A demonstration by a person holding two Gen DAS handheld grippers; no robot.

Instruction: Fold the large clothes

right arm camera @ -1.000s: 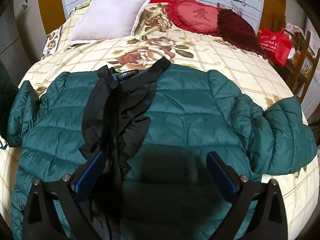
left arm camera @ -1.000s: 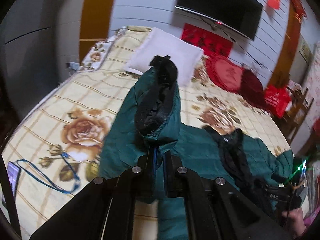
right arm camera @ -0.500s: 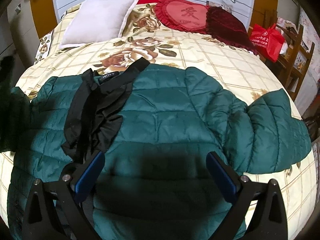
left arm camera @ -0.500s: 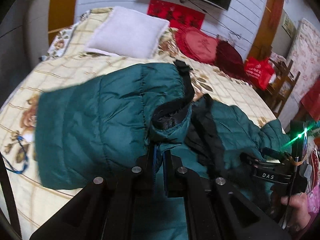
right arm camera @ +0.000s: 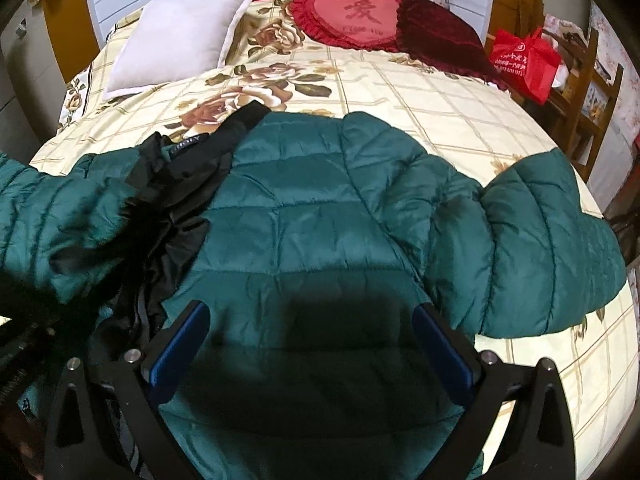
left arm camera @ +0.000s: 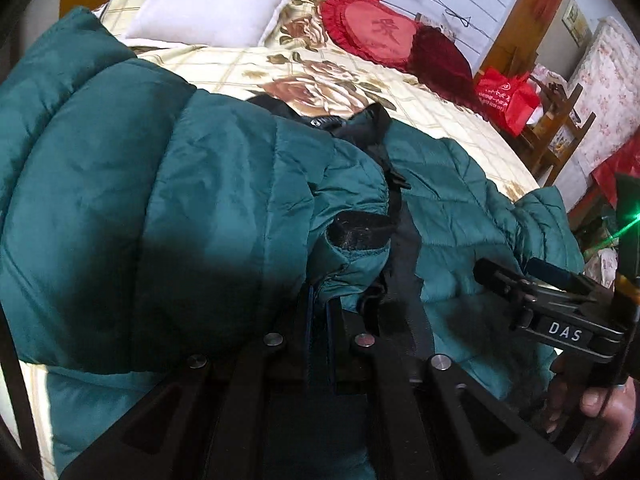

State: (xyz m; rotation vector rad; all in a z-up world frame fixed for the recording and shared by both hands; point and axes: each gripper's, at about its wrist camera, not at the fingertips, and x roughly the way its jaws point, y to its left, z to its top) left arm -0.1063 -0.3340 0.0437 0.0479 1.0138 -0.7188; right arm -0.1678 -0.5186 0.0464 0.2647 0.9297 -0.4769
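A dark green puffer jacket [right arm camera: 320, 216] with black lining [right arm camera: 176, 184] lies spread on the bed. My left gripper [left arm camera: 320, 300] is shut on the cuff of the jacket's left sleeve [left arm camera: 160, 200] and holds it over the jacket's body, near the black collar. The sleeve also shows at the left in the right wrist view [right arm camera: 60, 216]. My right gripper [right arm camera: 308, 344] is open and empty, low over the jacket's lower front; it also shows in the left wrist view [left arm camera: 536, 280]. The right sleeve [right arm camera: 552, 248] lies bent at the bed's right side.
The bed [right arm camera: 400, 92] has a cream floral cover. A white pillow [right arm camera: 180, 40], a red heart cushion [right arm camera: 352, 16] and a dark red cushion [right arm camera: 440, 32] lie at its head. A red bag [right arm camera: 524, 60] sits on a wooden chair at the right.
My left gripper has carried the left sleeve from upright at the bed's left, rightward and down across the jacket's body. My right gripper has stayed open, shifting slightly right.
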